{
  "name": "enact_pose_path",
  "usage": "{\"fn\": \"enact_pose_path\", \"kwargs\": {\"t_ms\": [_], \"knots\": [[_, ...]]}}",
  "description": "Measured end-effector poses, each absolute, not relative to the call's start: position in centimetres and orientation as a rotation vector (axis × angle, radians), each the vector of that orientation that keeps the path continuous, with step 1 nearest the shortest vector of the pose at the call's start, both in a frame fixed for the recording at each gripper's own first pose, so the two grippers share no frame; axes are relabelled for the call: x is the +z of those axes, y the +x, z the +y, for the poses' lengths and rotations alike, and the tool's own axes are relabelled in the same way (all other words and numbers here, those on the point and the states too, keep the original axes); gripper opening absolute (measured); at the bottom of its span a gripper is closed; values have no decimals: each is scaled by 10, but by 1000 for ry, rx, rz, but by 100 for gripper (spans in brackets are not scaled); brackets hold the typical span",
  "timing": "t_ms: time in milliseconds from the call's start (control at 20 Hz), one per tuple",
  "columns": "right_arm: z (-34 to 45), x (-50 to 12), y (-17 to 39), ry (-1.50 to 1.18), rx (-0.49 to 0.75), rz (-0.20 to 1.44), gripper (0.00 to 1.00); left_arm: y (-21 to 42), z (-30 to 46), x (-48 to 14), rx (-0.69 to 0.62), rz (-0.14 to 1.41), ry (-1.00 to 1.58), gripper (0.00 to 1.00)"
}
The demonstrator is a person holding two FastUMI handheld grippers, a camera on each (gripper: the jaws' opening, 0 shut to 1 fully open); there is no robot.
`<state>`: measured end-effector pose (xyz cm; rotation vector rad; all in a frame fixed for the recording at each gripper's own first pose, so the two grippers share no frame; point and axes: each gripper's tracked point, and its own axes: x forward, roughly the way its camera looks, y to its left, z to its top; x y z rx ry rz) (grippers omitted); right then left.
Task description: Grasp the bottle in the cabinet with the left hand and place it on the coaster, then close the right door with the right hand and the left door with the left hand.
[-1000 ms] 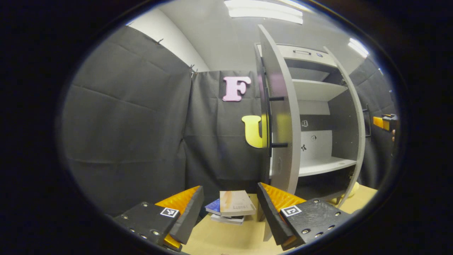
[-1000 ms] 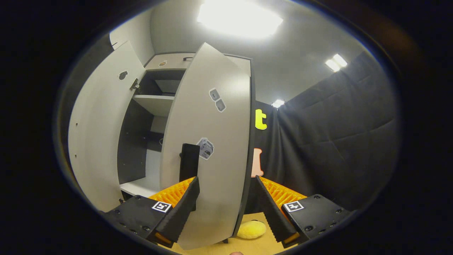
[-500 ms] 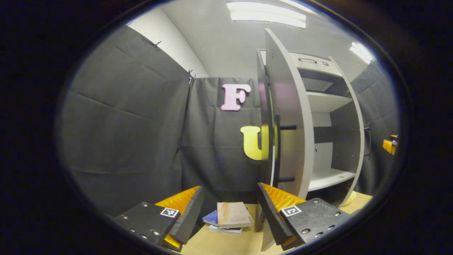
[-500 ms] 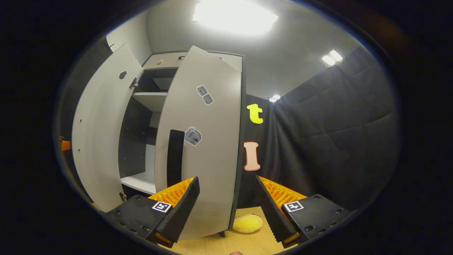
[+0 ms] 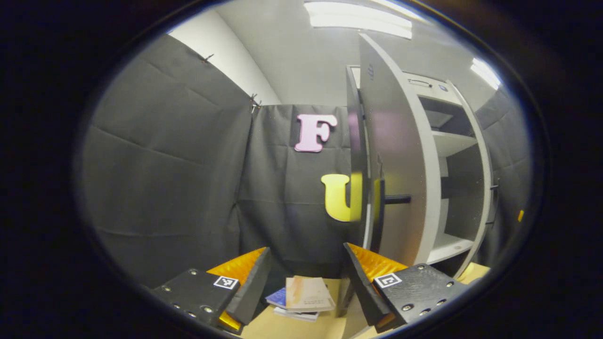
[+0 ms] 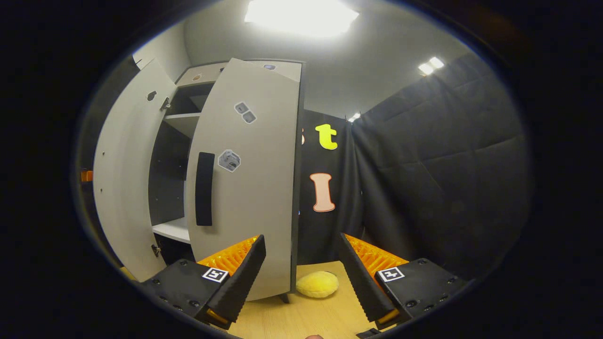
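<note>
Both doors have swung further shut than a second ago; left gripper (image 5: 306,278) and right gripper (image 6: 301,270) gape empty, closing nearly finished.

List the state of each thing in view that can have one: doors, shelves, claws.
Left door: partly open.
Right door: partly open, not latched.
Lower shelf: bare where visible.
Left claw: open, holding nothing.
Right claw: open, holding nothing.
Books: stacked flat on the table.
Yellow soft thing: lying on the table.
</note>
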<state>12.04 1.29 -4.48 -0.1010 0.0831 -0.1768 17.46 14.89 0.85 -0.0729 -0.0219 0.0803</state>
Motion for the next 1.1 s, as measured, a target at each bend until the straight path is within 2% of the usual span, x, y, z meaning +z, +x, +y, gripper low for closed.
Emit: {"fn": "enact_pose_path", "kwargs": {"t_ms": [50, 200, 250, 300, 350, 400, 450, 500, 600, 700, 750, 800, 950, 1100], "knots": [[6, -45, 119, -98, -184, 85, 99, 179, 151, 10, 93, -29, -60, 91], [-10, -47, 116, -87, -196, 94, 96, 178, 147, 11, 124, -34, -56, 88], [-15, -47, 116, -85, -200, 95, 99, 176, 145, 10, 130, -32, -60, 95], [-18, -47, 116, -81, -201, 95, 96, 174, 142, 10, 135, -32, -65, 82], [-22, -46, 117, -77, -199, 95, 96, 172, 138, 10, 134, -30, -71, 82], [-25, -46, 116, -74, -197, 93, 96, 171, 132, 9, 126, -27, -76, 89], [-27, -45, 117, -74, -194, 92, 99, 170, 125, 10, 116, -29, -84, 89], [-30, -45, 117, -74, -191, 89, 99, 169, 118, 10, 103, -27, -93, 96], [-33, -47, 120, -72, -182, 92, 99, 168, 103, 10, 77, -28, -107, 96], [-38, -49, 121, -71, -174, 98, 96, 166, 90, 11, 66, -32, -114, 86], [-41, -49, 120, -73, -172, 99, 99, 164, 83, 12, 61, -33, -110, 89], [-44, -49, 120, -77, -172, 101, 99, 164, 77, 14, 56, -34, -108, 86], [-53, -47, 118, -72, -173, 103, 99, 166, 57, 15, 34, -35, -105, 95], [-62, -44, 114, -60, -178, 90, 99, 168, 38, 17, 17, -44, -97, 95]]}}
